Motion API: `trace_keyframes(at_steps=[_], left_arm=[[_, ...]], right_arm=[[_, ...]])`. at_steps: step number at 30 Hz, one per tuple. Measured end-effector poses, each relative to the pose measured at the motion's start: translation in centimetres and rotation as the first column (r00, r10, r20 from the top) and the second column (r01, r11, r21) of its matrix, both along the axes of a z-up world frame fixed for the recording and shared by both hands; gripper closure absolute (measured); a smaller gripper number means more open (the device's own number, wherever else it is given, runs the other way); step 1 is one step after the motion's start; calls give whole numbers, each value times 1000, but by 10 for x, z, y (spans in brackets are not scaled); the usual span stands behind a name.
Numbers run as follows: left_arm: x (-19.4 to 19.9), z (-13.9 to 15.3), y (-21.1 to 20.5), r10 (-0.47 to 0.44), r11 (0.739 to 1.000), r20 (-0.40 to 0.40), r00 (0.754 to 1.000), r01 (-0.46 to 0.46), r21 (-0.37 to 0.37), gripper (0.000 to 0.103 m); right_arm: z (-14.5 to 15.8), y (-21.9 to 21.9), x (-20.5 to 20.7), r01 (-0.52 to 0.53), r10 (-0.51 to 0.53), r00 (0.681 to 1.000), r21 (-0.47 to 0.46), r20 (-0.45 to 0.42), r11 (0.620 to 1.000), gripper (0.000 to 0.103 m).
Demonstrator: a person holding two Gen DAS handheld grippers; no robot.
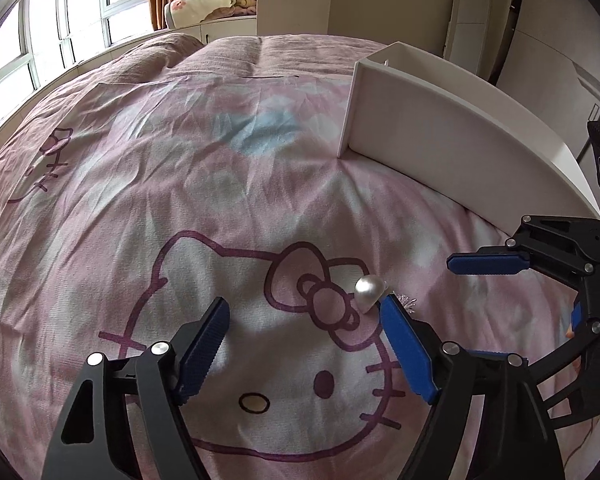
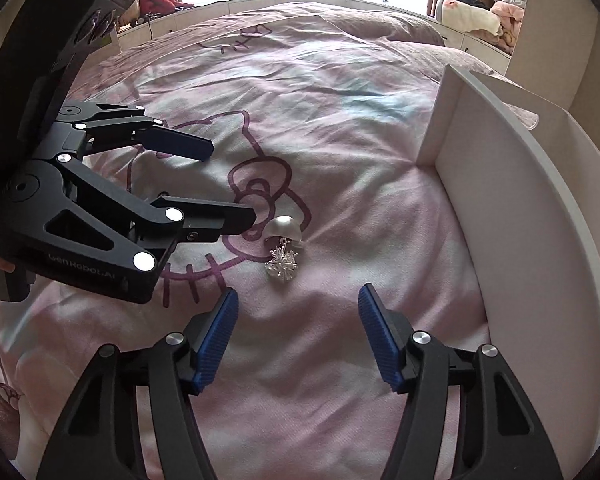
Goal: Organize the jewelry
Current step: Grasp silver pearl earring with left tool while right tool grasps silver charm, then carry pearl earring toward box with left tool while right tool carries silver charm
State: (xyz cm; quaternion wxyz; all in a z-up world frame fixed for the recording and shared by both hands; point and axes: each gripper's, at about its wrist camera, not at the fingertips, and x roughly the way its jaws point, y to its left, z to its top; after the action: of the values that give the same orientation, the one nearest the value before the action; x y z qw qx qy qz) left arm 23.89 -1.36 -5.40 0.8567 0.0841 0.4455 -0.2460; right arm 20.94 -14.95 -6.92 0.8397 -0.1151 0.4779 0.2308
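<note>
The left gripper (image 1: 304, 316) reaches over a pink cartoon-cat printed bedspread (image 1: 180, 168) with its blue-padded jaws spread wide and holding nothing. A pearly dome-shaped earring with a silver spiky pendant (image 1: 369, 288) lies on the bedspread just at the tip of its right finger, at about one o'clock from the jaw gap; whether they touch cannot be told. In this view the pendant is mostly hidden behind the finger. The right wrist view shows the whole earring (image 2: 284, 248), dome at twelve o'clock and sparkly cluster below it. The right gripper (image 2: 296, 300) hangs just short of it, jaws wide open and empty. A tall white flat-walled box (image 2: 500, 208) stands at three o'clock, walling off that side, while open bedspread stretches toward twelve.
</note>
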Motion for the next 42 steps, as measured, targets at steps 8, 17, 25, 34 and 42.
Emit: trace_keyframes(at_steps=[8,17,25,34,42], left_arm=[[0,-7,-2,10,1000,3,1000,-10,-11,23],[-6,-7,-13,-32,999,27,999,32,-4,22],[-5,-7,-25,-45,999,26,999,45,1,27],[-3,-14,-32,-52,998,37,998,51,42,36],[-2,-16,-39,-88,991,65,994,81,103,83]], right_arm=[[-15,8,13,3,-2,1000,7,-11,1000,60],[-14,4,13,-9,9,1000,16,-3,1000,87],[-13,-8,15,31,-31,999,-18,12,999,87],[-16,-27,24,95,-94,995,-41,12,995,87],[-15,-26,23,101,-100,995,-35,17,994,87]])
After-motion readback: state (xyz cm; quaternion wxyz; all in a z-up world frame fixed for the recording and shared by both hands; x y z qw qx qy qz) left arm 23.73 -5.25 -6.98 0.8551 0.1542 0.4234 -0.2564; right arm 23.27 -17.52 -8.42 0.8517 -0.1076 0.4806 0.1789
